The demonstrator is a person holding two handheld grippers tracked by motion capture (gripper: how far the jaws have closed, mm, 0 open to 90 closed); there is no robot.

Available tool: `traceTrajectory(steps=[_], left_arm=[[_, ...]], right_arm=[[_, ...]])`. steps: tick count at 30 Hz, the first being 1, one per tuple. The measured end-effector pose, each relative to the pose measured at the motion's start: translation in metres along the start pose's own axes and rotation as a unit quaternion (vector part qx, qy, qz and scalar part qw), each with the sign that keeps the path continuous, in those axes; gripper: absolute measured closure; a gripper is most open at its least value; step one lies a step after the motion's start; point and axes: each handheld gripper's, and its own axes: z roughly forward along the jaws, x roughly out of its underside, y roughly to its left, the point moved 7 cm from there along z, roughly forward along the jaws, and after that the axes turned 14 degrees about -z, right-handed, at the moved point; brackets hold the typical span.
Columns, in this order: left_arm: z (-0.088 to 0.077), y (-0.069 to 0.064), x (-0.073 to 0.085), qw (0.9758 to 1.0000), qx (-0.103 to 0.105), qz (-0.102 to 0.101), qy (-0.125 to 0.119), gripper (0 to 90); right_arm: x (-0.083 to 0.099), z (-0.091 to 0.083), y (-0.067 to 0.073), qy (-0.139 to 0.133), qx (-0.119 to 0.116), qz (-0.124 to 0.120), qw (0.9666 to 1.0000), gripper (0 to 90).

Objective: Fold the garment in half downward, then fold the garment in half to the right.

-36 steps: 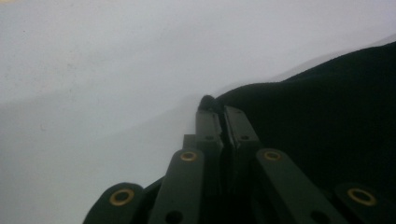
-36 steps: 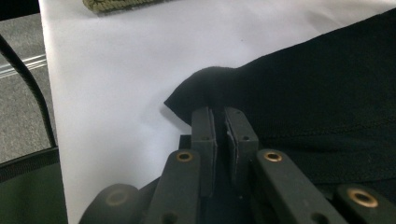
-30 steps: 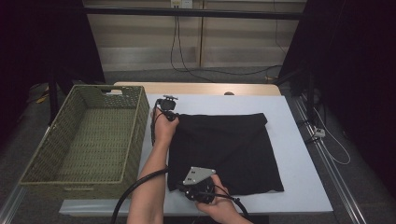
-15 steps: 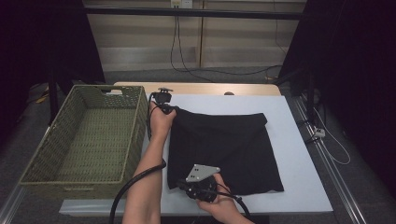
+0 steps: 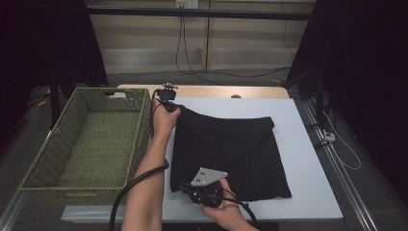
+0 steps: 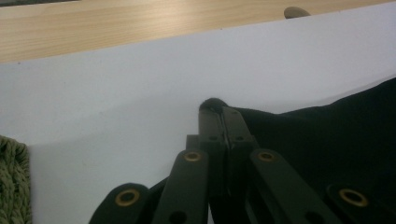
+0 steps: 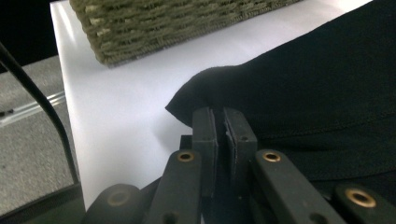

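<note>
A black cloth (image 5: pixel 235 149) lies spread on the white table top (image 5: pixel 308 144). My left gripper (image 5: pixel 174 107) is at the cloth's far left corner, shut on that corner, which it holds a little above the table. In the left gripper view the jaws (image 6: pixel 223 113) pinch the cloth's corner (image 6: pixel 212 103) between them. My right gripper (image 5: pixel 185 186) is at the cloth's near left corner, shut on the hem. The right gripper view has its jaws (image 7: pixel 220 116) closed over the cloth's edge (image 7: pixel 205 84).
A green woven basket (image 5: pixel 91 139) stands at the table's left, beside the cloth; its wall (image 7: pixel 187 18) is close ahead in the right gripper view. A wooden strip (image 5: pixel 211 91) runs along the table's far edge. Cables trail from both grippers.
My left gripper has lifted the cloth's far left corner and drawn it toward the far edge. The right gripper has stayed where it was.
</note>
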Motion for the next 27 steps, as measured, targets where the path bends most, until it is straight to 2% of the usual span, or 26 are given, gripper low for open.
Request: traceTrajectory(steps=[1,2,3,5,6,9,10,13,15,17,22,24,27], left_arm=[[-0.001,0.000,-0.001,1.0000,0.000,-0.001,-0.001,88.7],[-0.002,0.000,-0.002,1.0000,-0.002,0.001,-0.001,88.6],[-0.003,0.000,-0.003,1.0000,-0.002,0.002,-0.001,88.6],[-0.006,0.001,-0.006,1.0000,-0.001,0.003,0.002,88.7],[-0.008,0.002,-0.007,1.0000,-0.003,0.004,0.002,88.6],[-0.012,0.003,-0.010,1.0000,-0.006,-0.001,0.004,88.7],[-0.013,0.004,-0.011,1.0000,-0.008,0.000,0.004,88.7],[-0.017,0.007,-0.014,0.9999,-0.011,0.003,0.009,88.7],[-0.020,0.009,-0.015,0.9999,-0.012,0.001,0.010,88.7],[-0.022,0.011,-0.017,0.9999,-0.014,-0.001,0.008,88.8],[-0.029,0.014,-0.023,0.9998,-0.018,0.005,0.006,88.9],[-0.032,0.015,-0.025,0.9998,-0.018,0.000,0.005,88.9],[-0.036,0.017,-0.027,0.9998,-0.021,0.002,0.007,88.9]], right_arm=[[-0.002,0.000,0.003,-0.001,-0.010,0.008,0.9999,84.7],[-0.006,0.000,0.001,-0.010,-0.001,0.006,0.9999,84.7],[-0.006,0.000,0.001,-0.010,-0.001,0.006,0.9999,84.7],[-0.009,0.000,0.003,-0.011,-0.009,0.005,0.9999,84.7],[-0.013,-0.001,0.004,-0.018,-0.014,0.016,0.9996,84.7],[-0.016,-0.001,0.005,-0.023,-0.015,0.020,0.9994,84.7],[-0.018,0.001,0.005,-0.029,-0.009,0.007,0.9995,84.7],[-0.019,0.002,0.007,-0.030,-0.012,0.004,0.9995,84.7],[-0.020,0.003,0.007,-0.032,-0.011,0.004,0.9994,84.7],[-0.022,0.003,0.010,-0.035,-0.020,0.006,0.9992,84.7],[-0.030,0.002,0.011,-0.048,-0.021,0.015,0.9985,84.7],[-0.037,0.002,0.011,-0.058,-0.014,0.006,0.9982,84.7],[-0.042,0.002,0.012,-0.062,-0.016,0.012,0.9979,84.7]])
